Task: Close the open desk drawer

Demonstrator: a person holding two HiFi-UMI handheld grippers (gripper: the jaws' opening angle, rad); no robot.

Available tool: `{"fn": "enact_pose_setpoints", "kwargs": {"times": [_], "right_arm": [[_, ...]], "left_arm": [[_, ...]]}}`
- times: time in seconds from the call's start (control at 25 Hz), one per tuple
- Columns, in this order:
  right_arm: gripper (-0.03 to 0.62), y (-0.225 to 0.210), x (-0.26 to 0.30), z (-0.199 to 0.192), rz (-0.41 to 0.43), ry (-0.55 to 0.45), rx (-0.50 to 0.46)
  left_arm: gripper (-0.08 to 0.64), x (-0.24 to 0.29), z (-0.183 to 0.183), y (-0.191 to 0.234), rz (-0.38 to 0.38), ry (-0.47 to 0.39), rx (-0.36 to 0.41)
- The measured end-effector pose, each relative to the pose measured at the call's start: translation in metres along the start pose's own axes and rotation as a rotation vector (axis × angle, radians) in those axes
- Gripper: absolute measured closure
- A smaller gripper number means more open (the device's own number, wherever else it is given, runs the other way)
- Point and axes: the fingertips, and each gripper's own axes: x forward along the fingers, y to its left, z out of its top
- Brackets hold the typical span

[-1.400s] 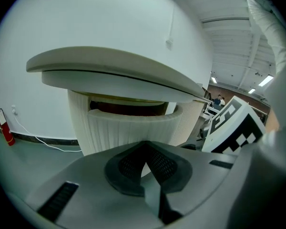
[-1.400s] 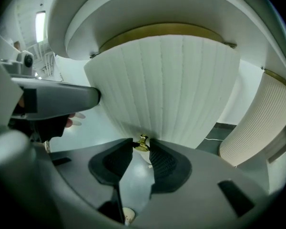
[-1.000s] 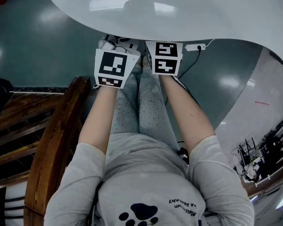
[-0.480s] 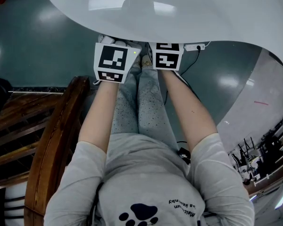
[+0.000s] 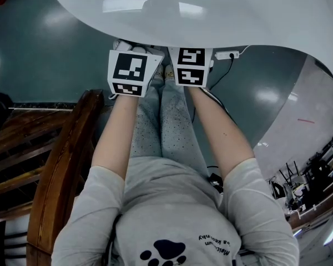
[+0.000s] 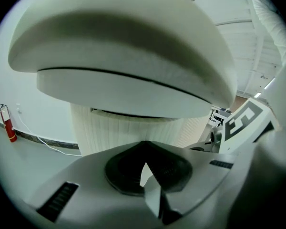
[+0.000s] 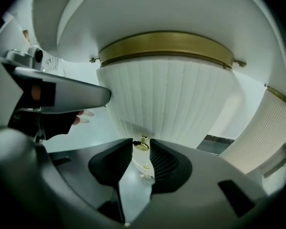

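In the head view the white oval desk top (image 5: 211, 10) covers the tips of both grippers; only their marker cubes, left (image 5: 130, 72) and right (image 5: 191, 66), show at its near edge. My right gripper (image 7: 141, 141) points at a white ribbed curved front (image 7: 167, 99) under a gold band (image 7: 167, 42). A small gold knob (image 7: 142, 145) sits between its fingertips, and a narrow gap shows beside it. My left gripper (image 6: 144, 149) has its pads meeting at the tip with nothing in them. It faces a thick white slab with a dark seam (image 6: 133, 87) above a ribbed base (image 6: 133, 128).
A dark wooden chair (image 5: 61, 165) stands close at my left. On the green floor beyond the desk lie a power strip and cable (image 5: 228, 55). A red fire extinguisher (image 6: 7, 123) stands by the far wall. My legs (image 5: 166, 121) fill the space below the grippers.
Both marker cubes have barely shifted toward the desk edge; nothing else differs.
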Motion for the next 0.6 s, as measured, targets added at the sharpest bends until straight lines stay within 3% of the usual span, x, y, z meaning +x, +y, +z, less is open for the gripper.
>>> {"fn": "enact_pose_setpoints", "kwargs": {"times": [0.4, 0.6], "right_arm": [[0.474, -0.004, -0.028, 0.006, -0.022, -0.077, 0.002], [0.51, -0.008, -0.046, 0.008, -0.03, -0.11, 0.019]], "left_arm": [[0.551, -0.017, -0.004, -0.006, 0.023, -0.003, 0.001], [0.551, -0.027, -0.004, -0.018, 0.029, -0.003, 0.0]]}}
